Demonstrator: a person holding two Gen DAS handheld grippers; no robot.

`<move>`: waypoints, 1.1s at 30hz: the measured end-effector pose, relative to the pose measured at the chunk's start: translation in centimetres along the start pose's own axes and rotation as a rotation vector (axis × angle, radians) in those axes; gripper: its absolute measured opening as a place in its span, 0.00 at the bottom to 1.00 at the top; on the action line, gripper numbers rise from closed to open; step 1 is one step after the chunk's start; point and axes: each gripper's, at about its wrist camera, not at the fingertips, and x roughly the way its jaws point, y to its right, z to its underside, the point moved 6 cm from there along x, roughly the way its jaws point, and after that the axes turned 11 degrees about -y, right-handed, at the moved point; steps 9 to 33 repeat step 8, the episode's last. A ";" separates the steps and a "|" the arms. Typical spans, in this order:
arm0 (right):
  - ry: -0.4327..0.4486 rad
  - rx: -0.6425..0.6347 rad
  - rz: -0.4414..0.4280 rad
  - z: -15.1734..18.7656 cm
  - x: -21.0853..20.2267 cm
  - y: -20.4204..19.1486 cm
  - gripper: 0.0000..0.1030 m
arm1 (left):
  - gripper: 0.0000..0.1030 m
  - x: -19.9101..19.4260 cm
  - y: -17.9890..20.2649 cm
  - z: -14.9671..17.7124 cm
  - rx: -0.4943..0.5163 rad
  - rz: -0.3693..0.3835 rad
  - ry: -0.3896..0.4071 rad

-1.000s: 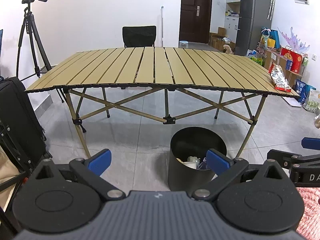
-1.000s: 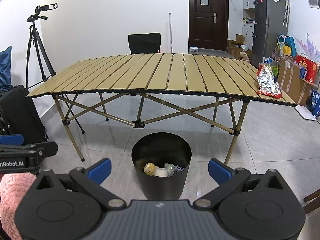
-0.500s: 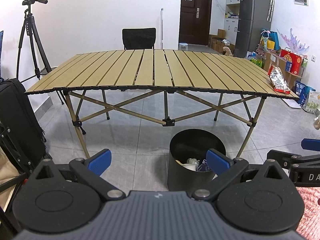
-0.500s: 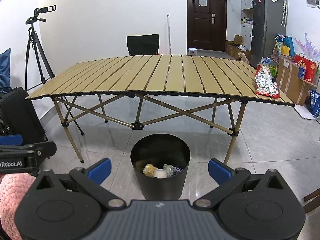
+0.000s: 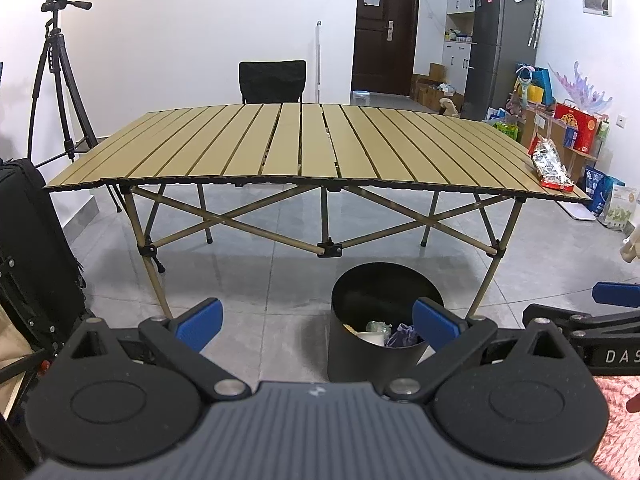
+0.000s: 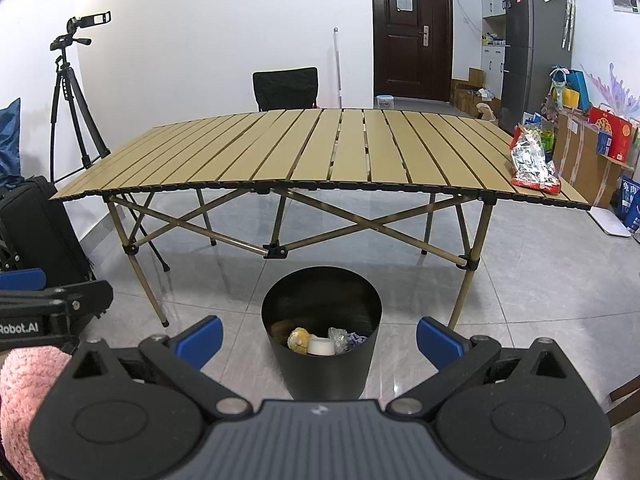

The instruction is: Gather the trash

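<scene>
A black round bin (image 5: pixel 384 320) (image 6: pixel 322 332) stands on the floor before the slatted folding table (image 5: pixel 312 148) (image 6: pixel 320 148), with several crumpled scraps and a white tape roll (image 6: pixel 320 346) inside. A silver and red snack bag (image 5: pixel 550 164) (image 6: pixel 534 166) lies at the table's right end. My left gripper (image 5: pixel 316 322) is open and holds nothing, left of and above the bin. My right gripper (image 6: pixel 319 336) is open and empty, straight over the bin's near side. Each view shows the other gripper at its side edge.
A black chair (image 5: pixel 273 82) stands behind the table. A camera tripod (image 5: pixel 60 80) and black luggage (image 5: pixel 28 248) are at the left. A fridge (image 5: pixel 502 40), boxes and bags (image 5: pixel 576 132) crowd the right wall. A pink fluffy sleeve (image 6: pixel 24 392) shows at the lower edge.
Both grippers have risen and drawn back slightly, so the table and bin sit a little lower and smaller in view. Both stay open and empty.
</scene>
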 end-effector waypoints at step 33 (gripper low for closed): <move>-0.014 0.012 0.000 -0.1 1.0 0.3 1.00 | 1.00 0.3 0.0 -0.2 -0.007 0.007 0.015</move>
